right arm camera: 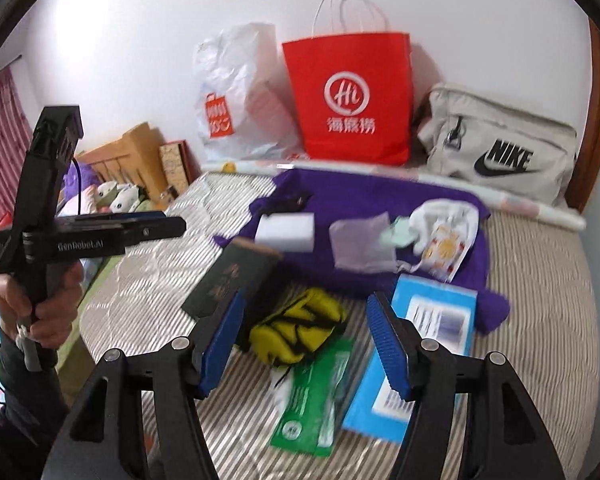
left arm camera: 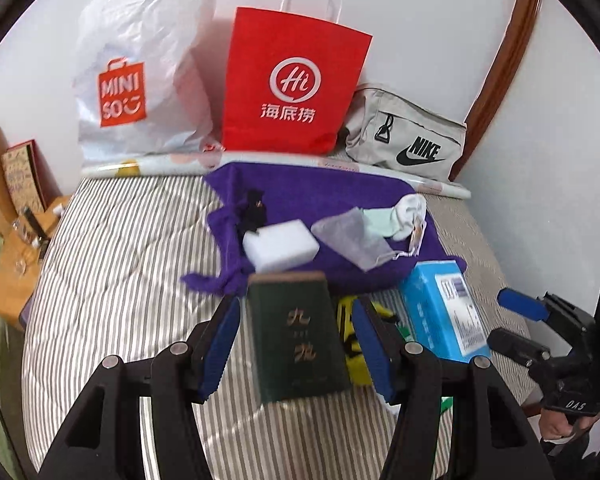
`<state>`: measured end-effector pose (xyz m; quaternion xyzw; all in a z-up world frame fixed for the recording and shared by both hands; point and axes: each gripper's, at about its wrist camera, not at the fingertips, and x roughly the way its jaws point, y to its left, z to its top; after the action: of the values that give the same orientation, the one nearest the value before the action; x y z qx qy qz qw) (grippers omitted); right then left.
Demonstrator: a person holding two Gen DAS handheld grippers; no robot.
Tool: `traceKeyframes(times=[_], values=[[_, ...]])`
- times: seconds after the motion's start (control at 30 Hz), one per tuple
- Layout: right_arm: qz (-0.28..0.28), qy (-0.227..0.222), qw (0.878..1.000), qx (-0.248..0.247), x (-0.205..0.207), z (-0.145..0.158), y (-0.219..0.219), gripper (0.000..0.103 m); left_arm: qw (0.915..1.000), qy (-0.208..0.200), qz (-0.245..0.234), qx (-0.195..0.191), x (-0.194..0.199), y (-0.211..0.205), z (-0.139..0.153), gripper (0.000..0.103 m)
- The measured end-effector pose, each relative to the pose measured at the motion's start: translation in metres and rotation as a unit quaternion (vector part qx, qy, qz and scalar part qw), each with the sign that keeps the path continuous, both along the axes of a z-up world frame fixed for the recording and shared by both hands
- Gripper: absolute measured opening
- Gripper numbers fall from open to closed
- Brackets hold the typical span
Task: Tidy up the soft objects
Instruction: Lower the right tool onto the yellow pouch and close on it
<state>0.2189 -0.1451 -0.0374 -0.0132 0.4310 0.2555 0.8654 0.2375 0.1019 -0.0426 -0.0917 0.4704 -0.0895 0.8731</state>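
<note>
In the left wrist view my left gripper (left arm camera: pixel 298 306) hangs open over the striped bed, framing a dark green box (left arm camera: pixel 296 336) that lies below it with a gap at each pad. The right wrist view shows that box (right arm camera: pixel 228 276) flat on the bed and the left gripper (right arm camera: pixel 172 224) raised at its left. My right gripper (right arm camera: pixel 307 298) is open and empty above a yellow-and-black soft item (right arm camera: pixel 300 332). On a purple cloth (left arm camera: pixel 320 192) lie a white sponge (left arm camera: pixel 280 248), a grey mesh pouch (left arm camera: pixel 352 240) and pale socks (left arm camera: pixel 400 216).
A blue box (right arm camera: pixel 420 344) and a green packet (right arm camera: pixel 316 392) lie near the right gripper. Against the wall stand a white plastic bag (left arm camera: pixel 140 68), a red paper bag (left arm camera: pixel 292 80) and a grey Nike bag (left arm camera: pixel 408 136). Cardboard boxes (left arm camera: pixel 4 280) line the bed's left side.
</note>
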Motion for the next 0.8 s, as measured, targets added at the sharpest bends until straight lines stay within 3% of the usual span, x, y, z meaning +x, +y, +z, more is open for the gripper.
traceKeyframes(times=[0.17,0.37,0.8], values=[[0.016,0.017,1.000,-0.004,-0.023,-0.018,0.007,0.064,0.9998,0.014,0.013,-0.010,-0.019,0.007,-0.015,0.056],[0.033,0.012,0.998,-0.046,-0.040,-0.044,0.026,0.064,0.9989,0.037,0.021,-0.021,-0.038,0.014,-0.041,0.056],[0.059,-0.003,0.994,-0.090,-0.016,-0.079,0.067,0.062,0.9963,0.070,0.036,-0.034,-0.048,0.036,-0.079,0.056]])
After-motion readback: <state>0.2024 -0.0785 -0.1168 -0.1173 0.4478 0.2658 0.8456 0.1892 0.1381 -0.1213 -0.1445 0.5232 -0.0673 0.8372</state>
